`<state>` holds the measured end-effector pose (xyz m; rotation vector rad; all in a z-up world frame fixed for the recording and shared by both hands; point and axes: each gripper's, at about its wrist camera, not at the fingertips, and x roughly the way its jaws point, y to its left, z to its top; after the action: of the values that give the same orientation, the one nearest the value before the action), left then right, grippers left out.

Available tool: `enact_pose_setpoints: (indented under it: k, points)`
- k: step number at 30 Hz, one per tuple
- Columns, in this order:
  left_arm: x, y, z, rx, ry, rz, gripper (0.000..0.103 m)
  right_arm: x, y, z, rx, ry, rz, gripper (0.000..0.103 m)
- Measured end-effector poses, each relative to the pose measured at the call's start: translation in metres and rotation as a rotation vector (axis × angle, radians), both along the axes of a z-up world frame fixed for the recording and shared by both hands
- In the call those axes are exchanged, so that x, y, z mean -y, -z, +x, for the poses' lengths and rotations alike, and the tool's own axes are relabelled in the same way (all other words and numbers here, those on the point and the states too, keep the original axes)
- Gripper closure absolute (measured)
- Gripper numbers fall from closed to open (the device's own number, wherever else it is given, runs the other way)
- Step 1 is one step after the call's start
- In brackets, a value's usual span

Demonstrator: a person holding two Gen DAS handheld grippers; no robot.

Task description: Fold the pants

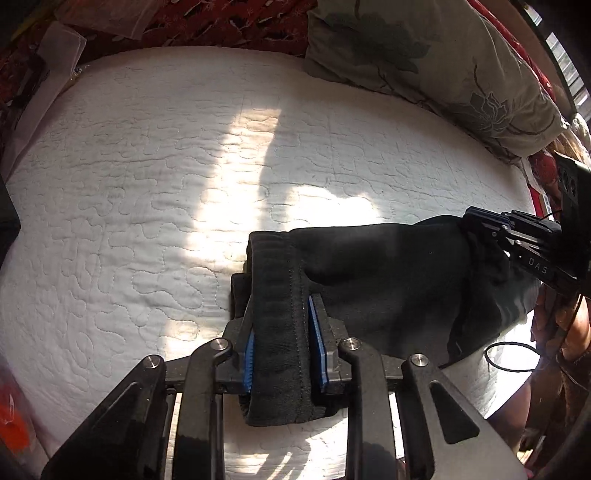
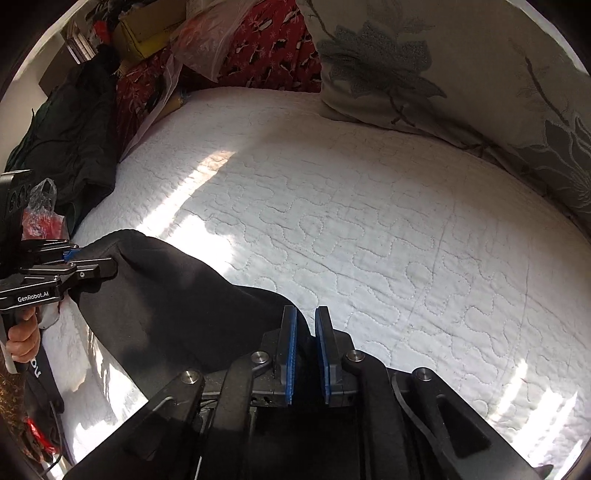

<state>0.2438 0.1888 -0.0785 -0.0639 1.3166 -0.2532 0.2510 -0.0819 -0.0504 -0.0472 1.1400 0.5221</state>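
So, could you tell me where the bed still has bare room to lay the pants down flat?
The white quilt is bare from the black pants up to the floral pillow and the red patterned fabric. It is crowded along the side with the dark clothes and plastic bags.

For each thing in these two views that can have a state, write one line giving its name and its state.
pants: black, bunched, lifted at both ends over the quilt.
waistband: ribbed, doubled over, between the left gripper's pads.
left gripper: shut on the waistband.
right gripper: narrowly parted, dark cloth in the gap; grip unclear.
quilt: white, spread flat, sunlit in patches.
pillow: floral, lying at the far edge.
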Motion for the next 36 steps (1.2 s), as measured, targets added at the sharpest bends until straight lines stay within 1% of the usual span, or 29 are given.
enact_pose_setpoints:
  k: [1, 2, 3, 4, 5, 6, 7, 10, 12, 13, 15, 17, 22, 25, 28, 29, 31, 33, 34, 36]
  points:
    - [-0.003, 0.003, 0.0, -0.015, -0.019, -0.034, 0.081, 0.001, -0.006, -0.005, 0.018, 0.015, 0.027, 0.085]
    - [-0.01, 0.004, -0.002, -0.028, -0.04, -0.086, 0.081, 0.0, -0.013, -0.011, 0.022, 0.012, 0.092, 0.079]
    - [-0.018, 0.003, -0.003, -0.039, -0.068, -0.138, 0.081, -0.004, -0.019, -0.019, 0.012, -0.012, 0.164, 0.069]
    - [-0.026, 0.001, -0.004, -0.048, -0.094, -0.183, 0.079, -0.012, -0.025, -0.03, 0.008, -0.053, 0.21, 0.064]
    - [-0.033, -0.001, -0.006, -0.053, -0.111, -0.211, 0.074, -0.024, -0.031, -0.042, 0.023, -0.1, 0.225, 0.056]
    - [-0.039, -0.005, -0.008, -0.053, -0.128, -0.222, 0.072, -0.038, -0.036, -0.054, 0.042, -0.153, 0.224, 0.052]
    - [-0.045, -0.008, -0.012, -0.047, -0.144, -0.224, 0.068, -0.054, -0.04, -0.067, 0.061, -0.212, 0.211, 0.052]
    - [-0.057, -0.02, -0.028, -0.027, -0.182, -0.233, 0.067, -0.098, -0.039, -0.097, 0.094, -0.359, 0.144, 0.05]
    - [-0.06, -0.024, -0.046, -0.017, -0.196, -0.273, 0.058, -0.122, -0.03, -0.112, 0.122, -0.416, 0.068, 0.05]
    - [-0.061, -0.023, -0.055, -0.019, -0.204, -0.282, 0.054, -0.13, -0.025, -0.116, 0.133, -0.423, 0.037, 0.05]
    - [-0.059, -0.019, -0.071, -0.024, -0.207, -0.314, 0.054, -0.141, -0.016, -0.12, 0.116, -0.43, 0.007, 0.05]
    - [-0.055, -0.012, -0.082, -0.03, -0.217, -0.329, 0.054, -0.146, -0.011, -0.123, 0.124, -0.425, -0.016, 0.05]
    - [-0.04, 0.01, -0.074, -0.062, -0.249, -0.32, 0.054, -0.142, -0.001, -0.12, 0.109, -0.388, -0.059, 0.05]
    - [-0.04, 0.018, -0.067, -0.059, -0.279, -0.35, 0.054, -0.131, -0.002, -0.117, 0.1, -0.361, -0.052, 0.05]
    - [-0.05, 0.019, -0.06, -0.047, -0.35, -0.429, 0.054, -0.125, -0.001, -0.114, 0.095, -0.344, -0.06, 0.05]
    - [-0.054, 0.018, -0.059, -0.053, -0.367, -0.475, 0.054, -0.124, 0.001, -0.114, 0.089, -0.34, -0.061, 0.05]
    - [-0.063, 0.013, -0.061, -0.056, -0.385, -0.557, 0.054, -0.123, 0.005, -0.112, 0.06, -0.332, -0.055, 0.05]
    - [-0.07, 0.009, -0.066, -0.059, -0.396, -0.603, 0.054, -0.12, 0.006, -0.111, 0.04, -0.325, -0.028, 0.05]
    - [-0.074, 0.008, -0.069, -0.07, -0.411, -0.623, 0.054, -0.119, 0.007, -0.111, 0.035, -0.319, -0.024, 0.05]
    - [-0.079, 0.008, -0.074, -0.107, -0.451, -0.696, 0.054, -0.117, 0.009, -0.109, 0.022, -0.309, -0.015, 0.05]
